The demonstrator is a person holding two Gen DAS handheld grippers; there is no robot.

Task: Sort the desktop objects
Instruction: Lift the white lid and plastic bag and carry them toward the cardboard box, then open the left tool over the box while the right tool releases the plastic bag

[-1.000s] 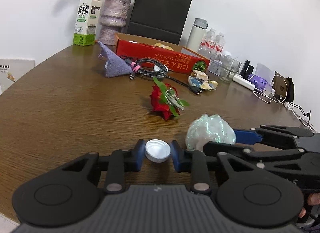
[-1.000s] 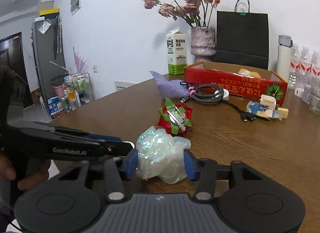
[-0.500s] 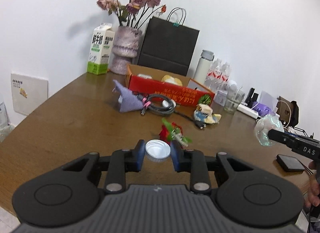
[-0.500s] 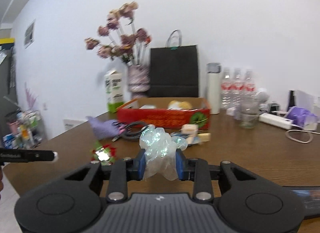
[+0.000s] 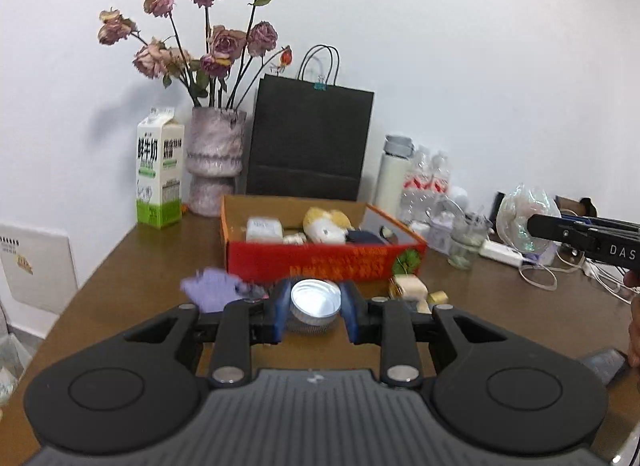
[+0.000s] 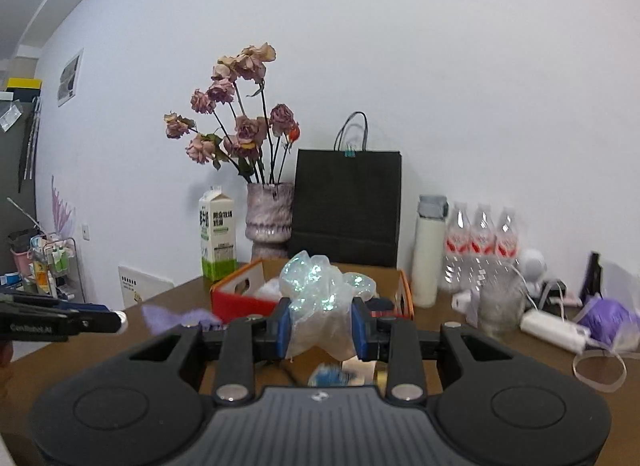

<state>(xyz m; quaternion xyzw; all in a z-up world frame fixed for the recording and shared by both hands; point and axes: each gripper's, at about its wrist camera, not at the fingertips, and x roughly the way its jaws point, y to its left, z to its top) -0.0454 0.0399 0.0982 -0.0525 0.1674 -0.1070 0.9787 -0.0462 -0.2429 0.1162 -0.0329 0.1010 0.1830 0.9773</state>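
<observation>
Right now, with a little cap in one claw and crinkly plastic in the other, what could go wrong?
1. The left gripper pinches the round cap only by its edges, so it might pop out before reaching the red box.
2. The plastic wrap in the right gripper is soft and may cling to the pads when let go.
3. The glass and bottles stand beside the box; a wide swing could knock them.

My left gripper (image 5: pixel 314 316) was matte black, with blue fingertip pads (image 5: pixel 280 316), silver pivot screws and a ribbed grey base. My right gripper (image 6: pixel 322 326) matched; white lettering marked their sides.
</observation>
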